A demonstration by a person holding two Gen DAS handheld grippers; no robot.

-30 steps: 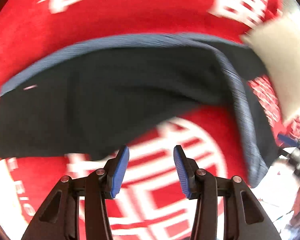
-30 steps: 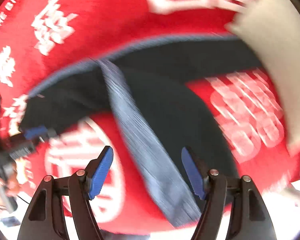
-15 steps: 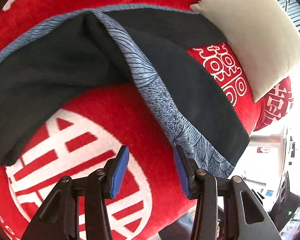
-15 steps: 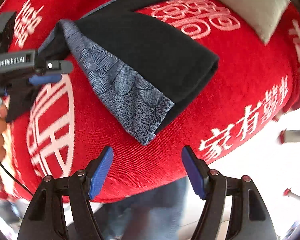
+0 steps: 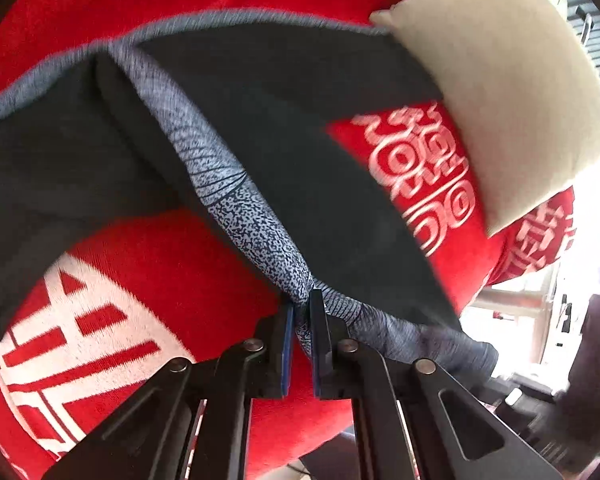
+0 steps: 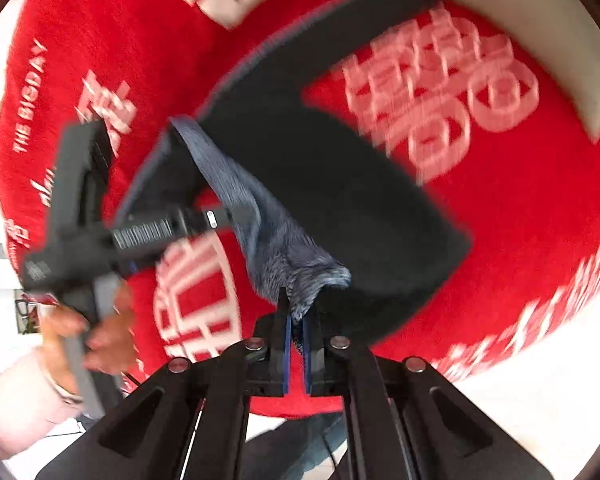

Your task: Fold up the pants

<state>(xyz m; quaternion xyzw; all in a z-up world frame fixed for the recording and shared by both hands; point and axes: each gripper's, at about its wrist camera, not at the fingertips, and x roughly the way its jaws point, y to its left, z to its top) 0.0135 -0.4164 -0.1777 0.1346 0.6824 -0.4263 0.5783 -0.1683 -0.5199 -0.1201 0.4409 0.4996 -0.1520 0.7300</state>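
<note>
Both the left gripper [image 5: 300, 312] and right gripper [image 6: 296, 312] are clamped on the pants' [image 5: 320, 184] grey patterned band on the red blanket [image 5: 160, 264], so the grasping step looks done and the next move calls for lifting both together to fold.

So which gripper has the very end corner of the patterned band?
The right gripper: its jaws pinch the patterned band's end corner; the left gripper grips mid-band.

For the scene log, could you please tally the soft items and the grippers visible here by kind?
Pants: 1, dark with a grey patterned band
Red blanket: 1
Cream pillow: 1
Grippers: 2, left gripper and right gripper, each shut on the patterned band
Total: 5
</note>
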